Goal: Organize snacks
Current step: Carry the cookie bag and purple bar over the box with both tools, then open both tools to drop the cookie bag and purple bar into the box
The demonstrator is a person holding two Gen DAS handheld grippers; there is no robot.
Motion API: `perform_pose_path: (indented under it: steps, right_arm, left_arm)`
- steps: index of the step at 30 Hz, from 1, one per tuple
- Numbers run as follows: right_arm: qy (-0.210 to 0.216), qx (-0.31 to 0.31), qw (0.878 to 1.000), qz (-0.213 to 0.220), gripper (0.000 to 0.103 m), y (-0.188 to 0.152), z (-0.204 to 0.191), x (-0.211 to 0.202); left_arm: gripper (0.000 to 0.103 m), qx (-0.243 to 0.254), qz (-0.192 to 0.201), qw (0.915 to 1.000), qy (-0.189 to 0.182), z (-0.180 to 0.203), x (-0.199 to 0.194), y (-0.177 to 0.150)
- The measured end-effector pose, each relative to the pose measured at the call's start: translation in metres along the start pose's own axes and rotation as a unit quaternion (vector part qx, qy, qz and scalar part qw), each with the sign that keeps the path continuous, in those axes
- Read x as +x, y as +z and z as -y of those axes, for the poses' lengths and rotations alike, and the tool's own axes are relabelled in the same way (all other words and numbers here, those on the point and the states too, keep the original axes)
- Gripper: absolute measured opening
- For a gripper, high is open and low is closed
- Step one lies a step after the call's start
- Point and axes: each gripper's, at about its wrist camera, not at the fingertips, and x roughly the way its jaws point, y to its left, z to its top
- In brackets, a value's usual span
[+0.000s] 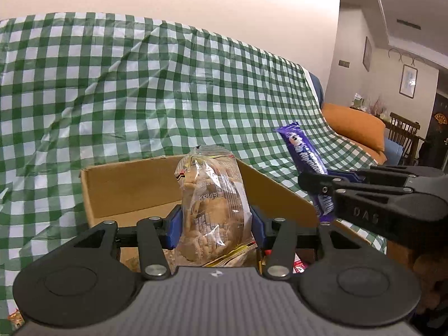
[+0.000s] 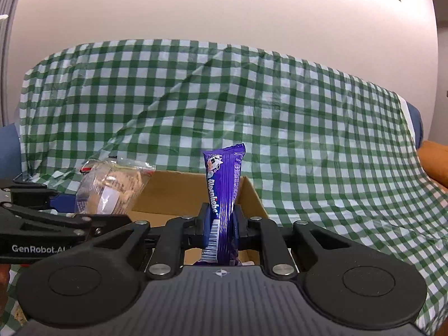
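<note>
Left wrist view: your left gripper (image 1: pixel 215 225) pinches a clear biscuit packet (image 1: pixel 214 212) above the cardboard box (image 1: pixel 126 187). Right wrist view: your right gripper (image 2: pixel 221 225) pinches an upright purple candy stick (image 2: pixel 224 196) over the same box. Both snacks are mid-delivery; next, lower and release inside.

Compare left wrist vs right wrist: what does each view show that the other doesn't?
Left wrist only: snack wrappers down in the box, a wooden chair and wall pictures at far right.

Right wrist only: the barcode on the purple Alpenliebe stick.

Both: left gripper shut on the clear biscuit bag, right gripper shut on the stick, cardboard box, green checked cloth, orange cushion.
</note>
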Motion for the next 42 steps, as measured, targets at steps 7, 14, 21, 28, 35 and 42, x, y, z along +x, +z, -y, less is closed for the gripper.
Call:
perform_pose_path:
  steps: [7, 14, 21, 28, 35, 42]
  right_arm:
    - [-0.011, -0.001, 1.000, -0.007, 0.016, -0.001, -0.006, 0.006]
    - [-0.012, -0.002, 1.000, -0.008, 0.016, -0.001, -0.007, 0.007]
    - [-0.012, -0.003, 1.000, -0.008, 0.016, -0.001, -0.007, 0.007]
    - [-0.014, 0.002, 1.000, -0.015, 0.018, 0.001, -0.006, 0.010]
    - [-0.047, 0.036, 0.998, -0.018, 0.062, 0.003, 0.004, 0.014]
    - [-0.038, 0.038, 0.998, -0.010, 0.064, 0.004, -0.005, 0.013]
  left_arm:
    - [0.055, -0.004, -0.014, 0.9999, -0.005, 0.001, 0.004, 0.001]
    - [0.055, -0.009, -0.011, 0.9999, -0.006, 0.000, -0.001, 0.001]
    - [0.055, -0.012, -0.010, 0.9999, -0.006, 0.000, -0.002, 0.001]
    - [0.060, -0.017, -0.025, 0.9993, -0.022, -0.002, 0.000, 0.000]
    - [0.081, -0.063, -0.030, 0.9976, -0.007, -0.020, -0.003, 0.004]
    - [0.025, -0.113, -0.049, 0.9923, 0.008, -0.052, -0.030, 0.004]
